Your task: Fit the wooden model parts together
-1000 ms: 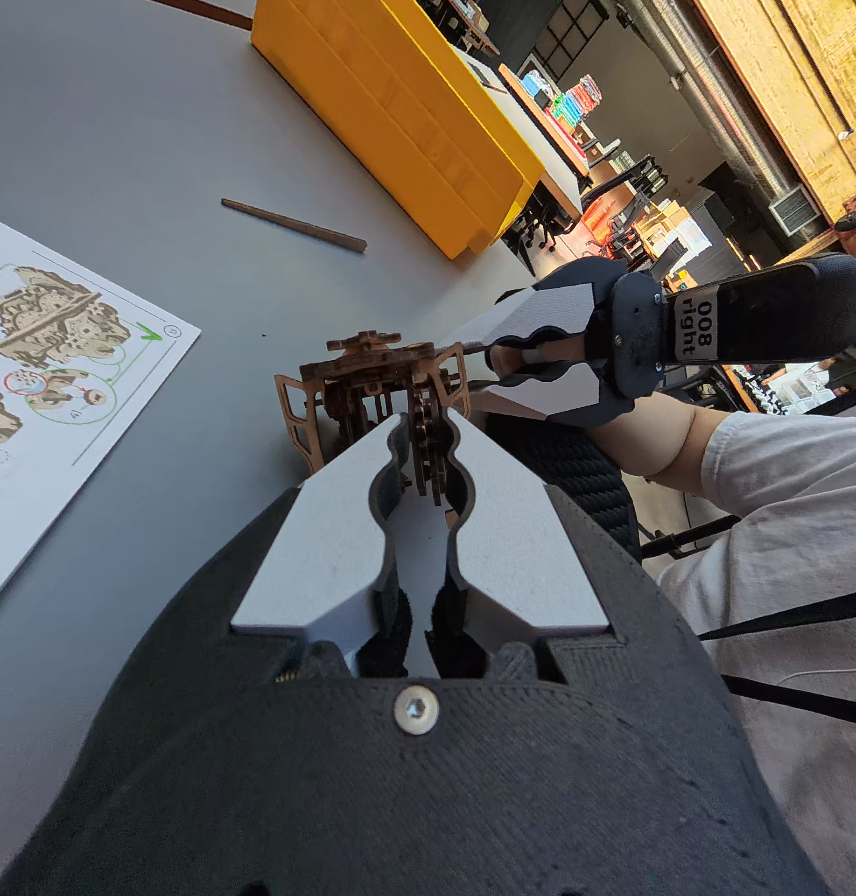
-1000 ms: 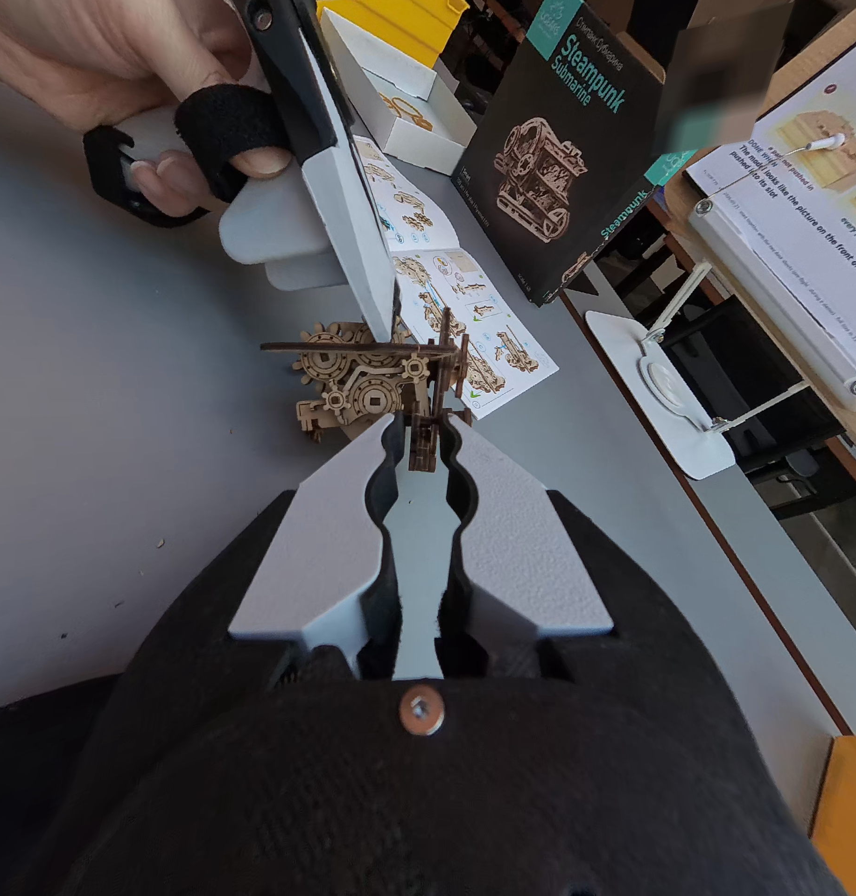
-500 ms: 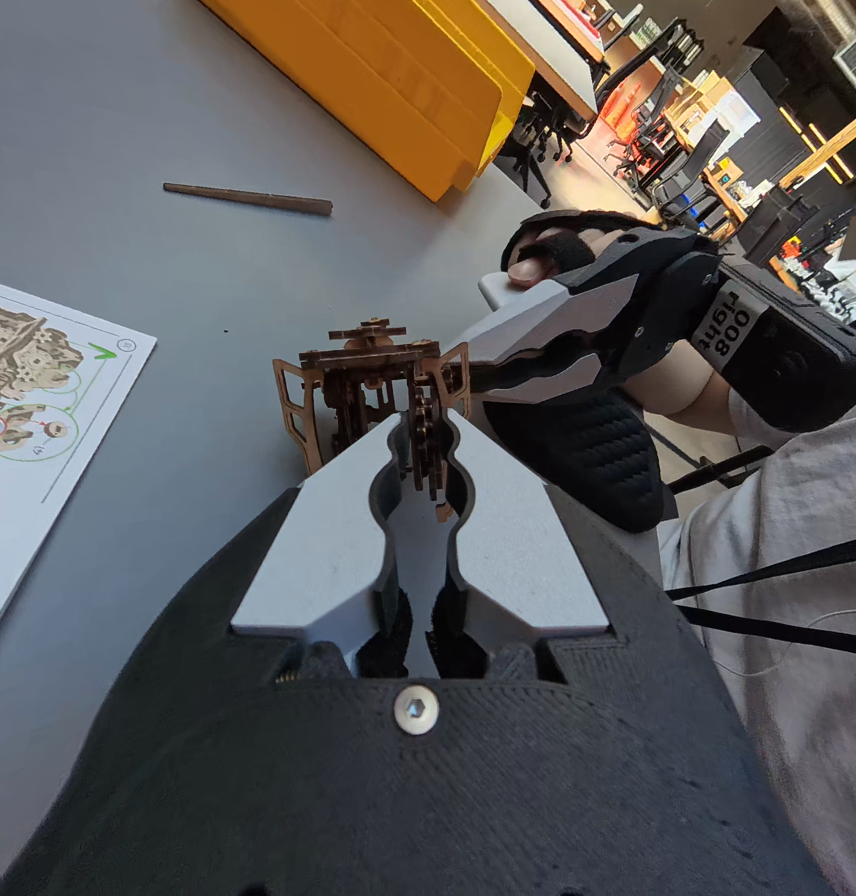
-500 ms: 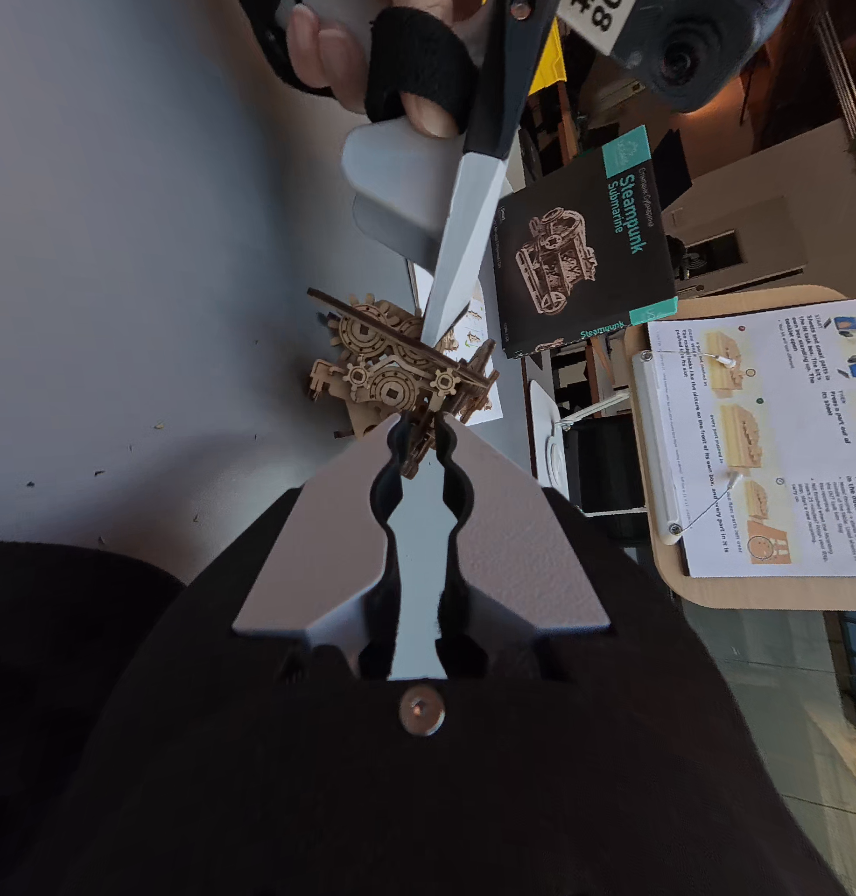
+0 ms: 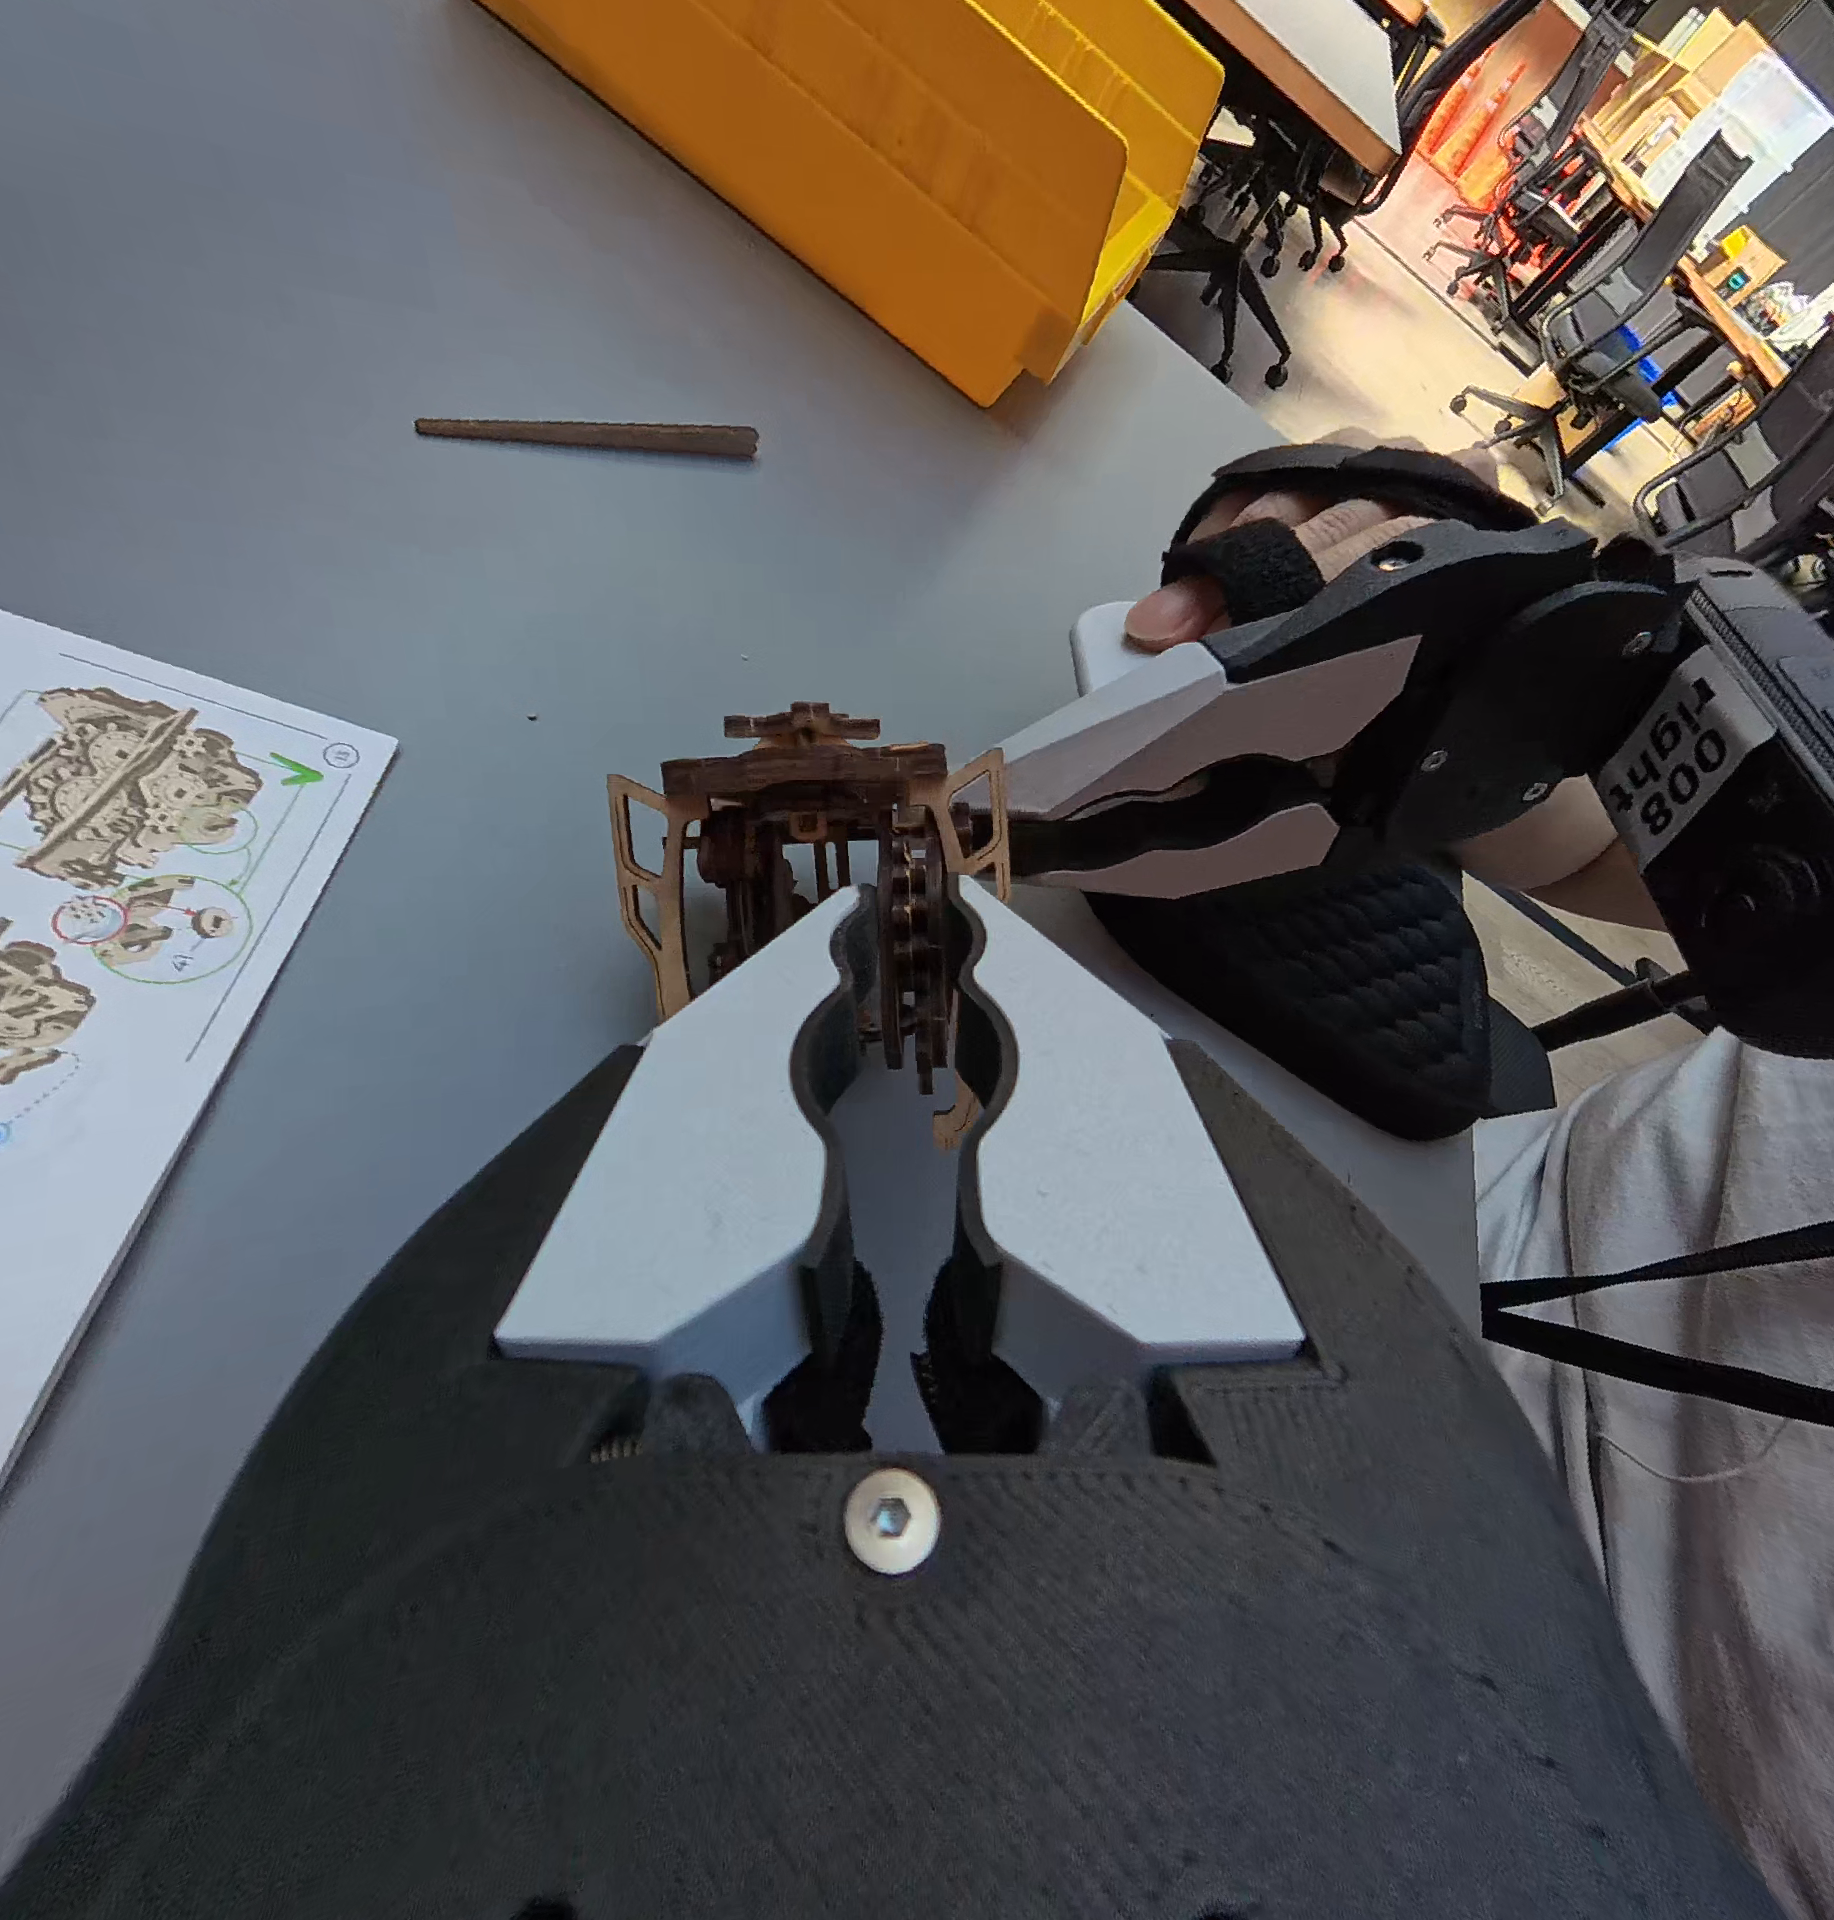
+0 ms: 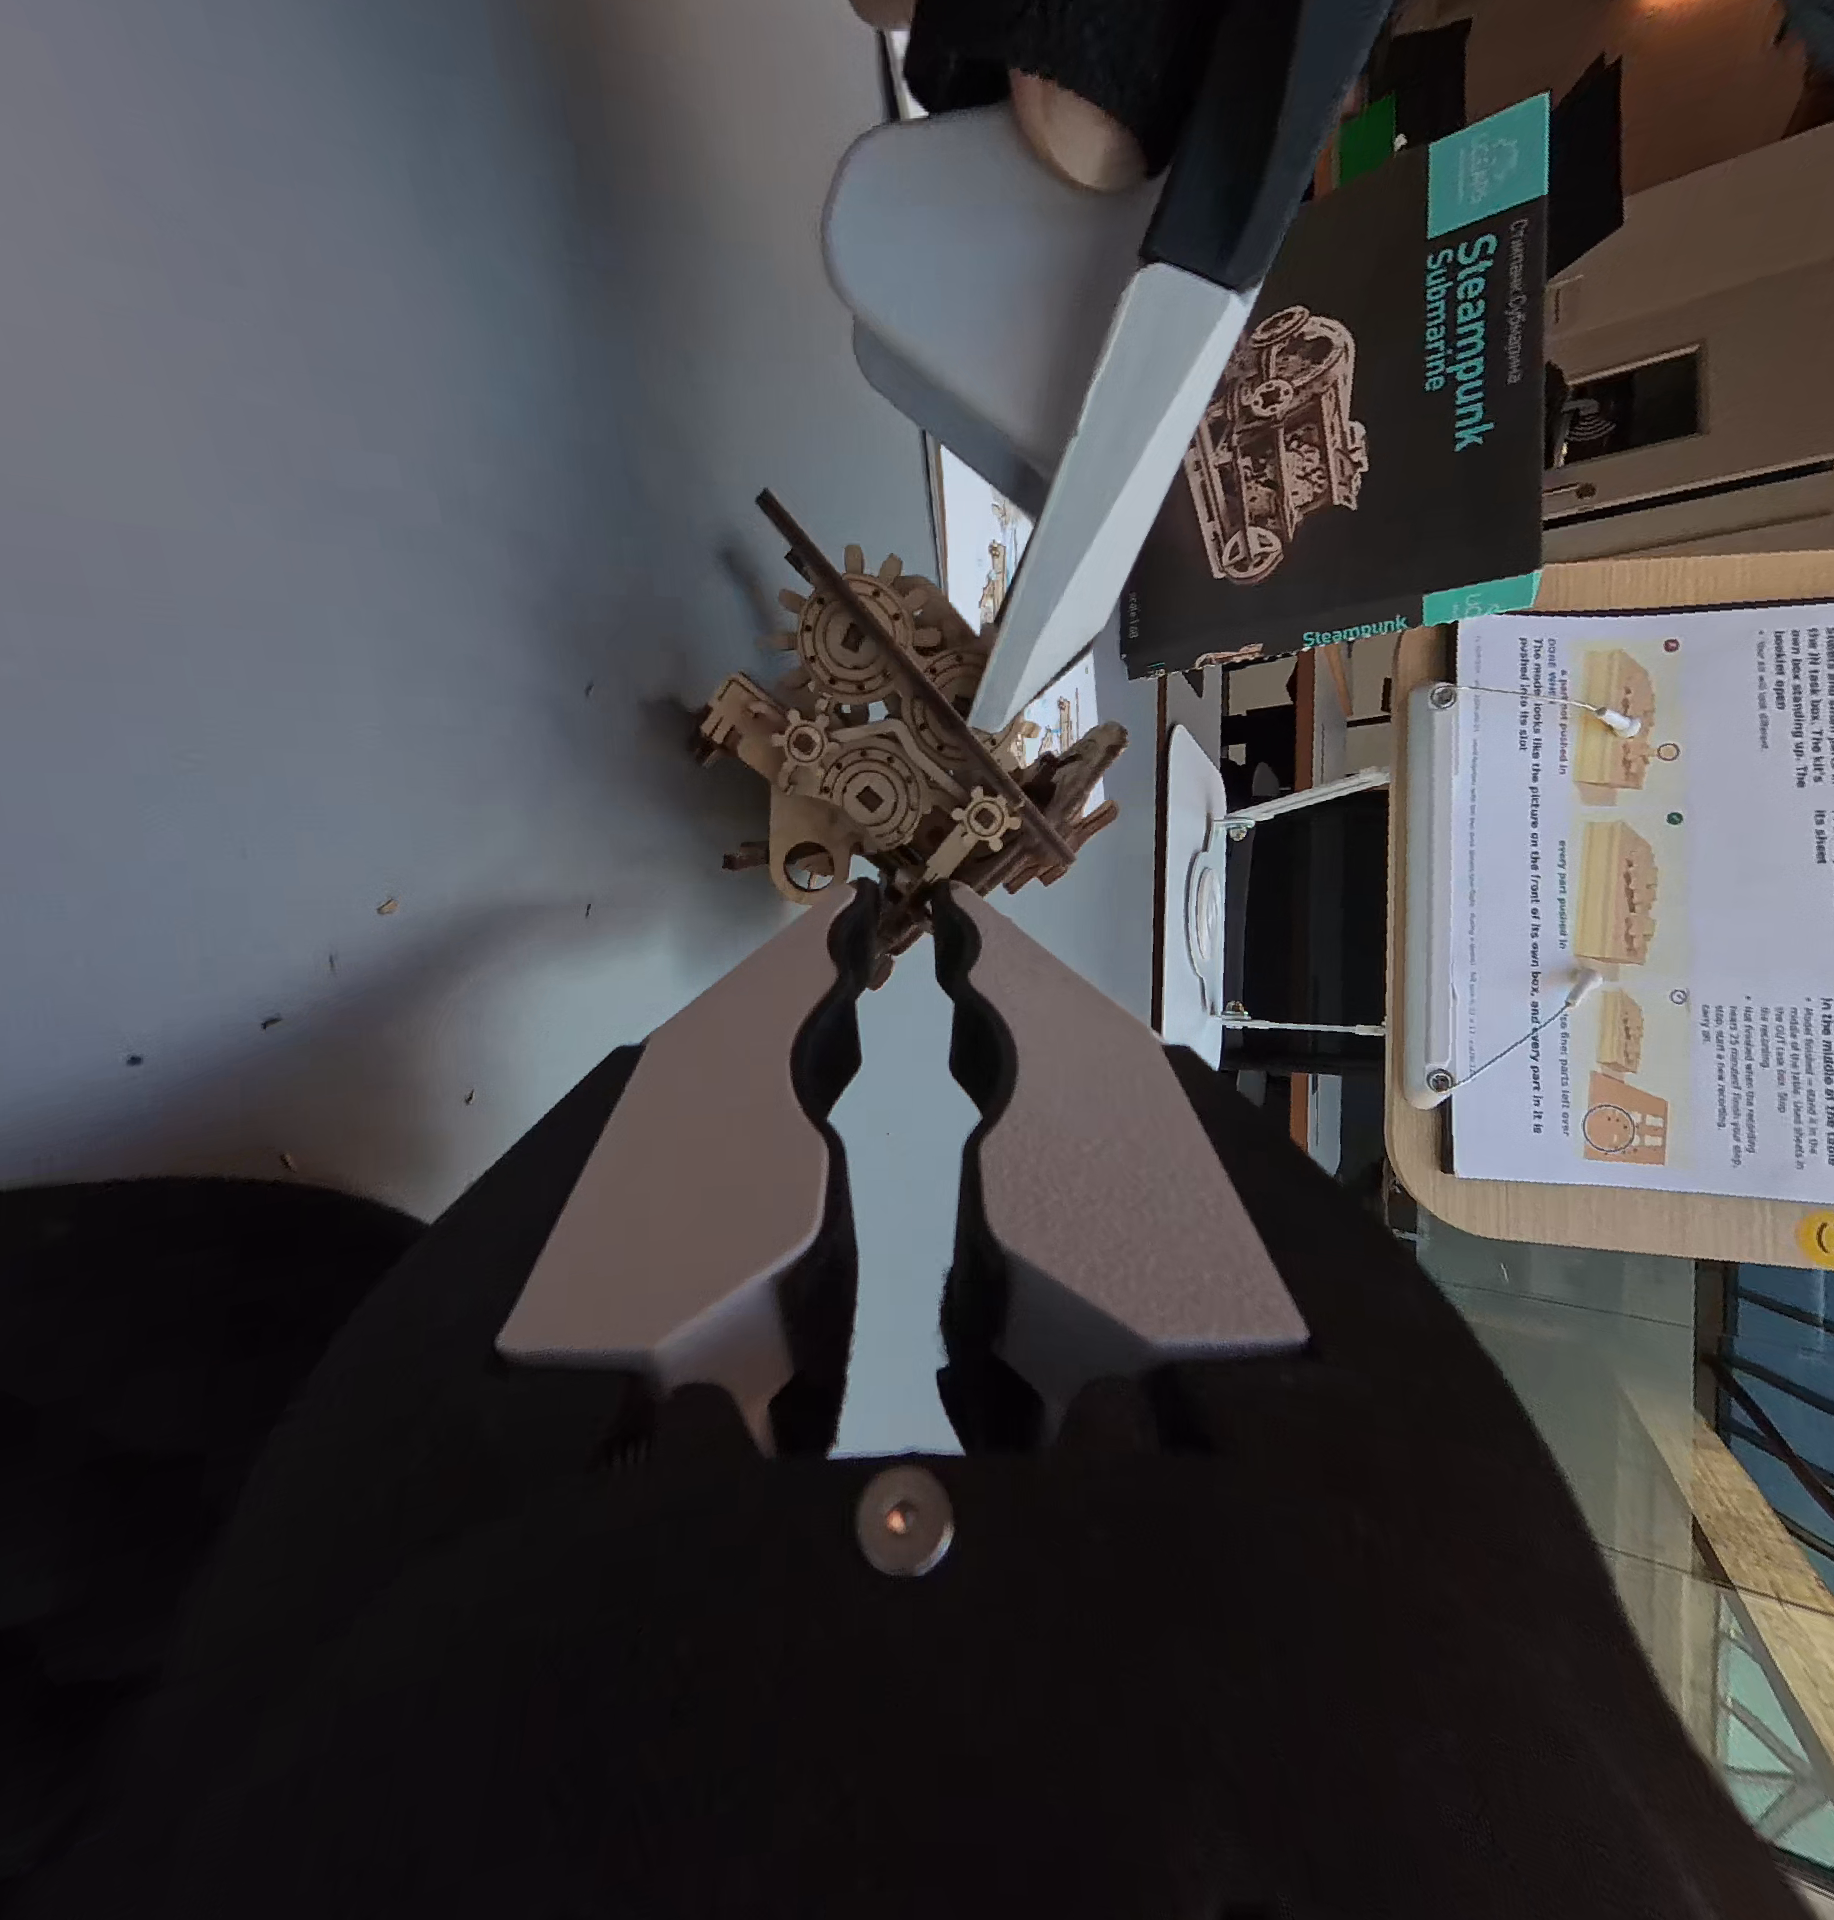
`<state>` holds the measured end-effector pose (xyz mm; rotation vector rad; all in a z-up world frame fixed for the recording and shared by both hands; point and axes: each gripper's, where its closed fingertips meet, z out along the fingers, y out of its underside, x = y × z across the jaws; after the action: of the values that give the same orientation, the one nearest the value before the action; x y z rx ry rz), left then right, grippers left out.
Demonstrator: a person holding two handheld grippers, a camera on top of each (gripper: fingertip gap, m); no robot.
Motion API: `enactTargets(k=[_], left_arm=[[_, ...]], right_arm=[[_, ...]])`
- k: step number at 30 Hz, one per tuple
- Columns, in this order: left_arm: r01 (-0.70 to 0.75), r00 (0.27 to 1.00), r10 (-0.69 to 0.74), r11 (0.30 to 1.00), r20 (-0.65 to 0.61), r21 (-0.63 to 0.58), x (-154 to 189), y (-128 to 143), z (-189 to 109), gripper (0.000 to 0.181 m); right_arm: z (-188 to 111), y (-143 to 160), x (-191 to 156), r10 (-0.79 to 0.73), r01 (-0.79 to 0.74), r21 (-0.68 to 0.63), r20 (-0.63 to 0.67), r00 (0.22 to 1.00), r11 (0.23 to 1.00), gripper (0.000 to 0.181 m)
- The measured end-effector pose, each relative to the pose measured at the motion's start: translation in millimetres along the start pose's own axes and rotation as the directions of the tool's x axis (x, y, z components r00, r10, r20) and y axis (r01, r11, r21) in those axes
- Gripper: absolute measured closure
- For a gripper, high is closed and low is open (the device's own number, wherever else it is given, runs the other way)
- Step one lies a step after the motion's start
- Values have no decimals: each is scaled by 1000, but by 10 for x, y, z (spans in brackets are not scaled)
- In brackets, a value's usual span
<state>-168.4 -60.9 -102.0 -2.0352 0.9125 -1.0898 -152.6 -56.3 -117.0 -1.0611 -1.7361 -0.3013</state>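
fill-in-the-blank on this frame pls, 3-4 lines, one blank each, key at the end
1. Both grippers are clamped on the same wooden ____ assembly.
2. The left gripper grips the assembly at a ____ wheel.
3. The loose wooden stick lies between the assembly and the ____ bins.
4. The instruction booklet lies ____ on the grey table.

Missing words: model; gear; yellow; open

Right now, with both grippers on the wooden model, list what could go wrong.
1. The left gripper and the right gripper both clamp thin parts of the wooden model; twisting them against each other could snap a gear or the side frame.
2. The model looks lifted off the grey table, so a slip would likely drop it.
3. The loose wooden stick lies unheld and could be knocked aside.
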Motion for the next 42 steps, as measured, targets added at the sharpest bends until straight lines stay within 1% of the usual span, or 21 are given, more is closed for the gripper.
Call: enactTargets(k=[3, 6, 9, 11, 13, 15, 18, 19, 20, 22, 24, 26, 29, 30, 33, 34, 36, 39, 42], left_arm=[[1, 1000, -1, 1000, 0, 16, -12, -23, -7, 171], [21, 1000, -21, 1000, -14, 22, -28, -17, -15, 171], [33, 999, -33, 999, -41, 7, -21, 16, -17, 171], [35, 996, -36, 999, -76, -17, 1, 44, -26, 171], [75, 991, -79, 997, -112, -35, 11, 63, -41, 171], [127, 980, -132, 991, -147, -43, 10, 77, -58, 171], [226, 949, -230, 973, -218, -42, 18, 61, -96, 171], [251, 939, -254, 967, -232, -45, 17, 62, -99, 171], [263, 935, -265, 964, -234, -43, 7, 59, -97, 171], [261, 939, -260, 965, -226, -24, -5, 37, -93, 171], [231, 950, -228, 973, -214, -15, 9, 21, -85, 171], [176, 962, -182, 983, -205, -46, 39, 65, -72, 171], [118, 969, -134, 989, -206, -86, 67, 111, -82, 171], [114, 969, -131, 990, -208, -88, 73, 107, -93, 171], [121, 967, -141, 987, -212, -102, 81, 124, -96, 171], [125, 967, -143, 987, -209, -97, 71, 121, -90, 171], [135, 965, -148, 988, -214, -77, 60, 92, -84, 171], [134, 966, -134, 991, -220, -16, 35, 12, -104, 171], [126, 966, -132, 991, -221, -38, 8, 70, -131, 168]], right_arm=[[25, -51, -5, 25, -24, 23, -18, 1000, 999, 171], [41, -46, 15, 99, -98, 48, -20, 995, 994, 172], [30, -46, 32, 180, -181, 82, 9, 984, 980, 173], [6, -77, 16, 171, -173, 117, 30, 985, 978, 173], [-9, -110, 8, 150, -152, 157, 25, 988, 976, 173], [-5, -127, 5, 161, -164, 160, 31, 986, 973, 173], [-27, -184, 27, 111, -107, 195, -8, 994, 975, 172], [-34, -186, 41, 92, -84, 204, -28, 995, 975, 171], [-31, -171, 59, 102, -92, 201, -35, 994, 975, 171], [-27, -159, 66, 150, -144, 207, -10, 989, 968, 172], [-41, -153, 87, 167, -160, 229, -9, 986, 960, 172], [-59, -167, 43, 197, -203, 266, 49, 979, 942, 173], [-72, -180, 53, 263, -279, 290, 94, 960, 915, 173], [-80, -197, 58, 255, -270, 299, 89, 963, 915, 173], [-95, -224, 29, 144, -147, 317, 32, 989, 937, 173], [-87, -213, 31, 130, -128, 311, 15, 991, 942, 173], [-78, -199, 37, 155, -156, 304, 27, 988, 940, 173], [-80, -147, 112, 209, -204, 300, 18, 978, 932, 173], [-63, -85, 106, 224, -221, 289, 23, 974, 931, 173]])
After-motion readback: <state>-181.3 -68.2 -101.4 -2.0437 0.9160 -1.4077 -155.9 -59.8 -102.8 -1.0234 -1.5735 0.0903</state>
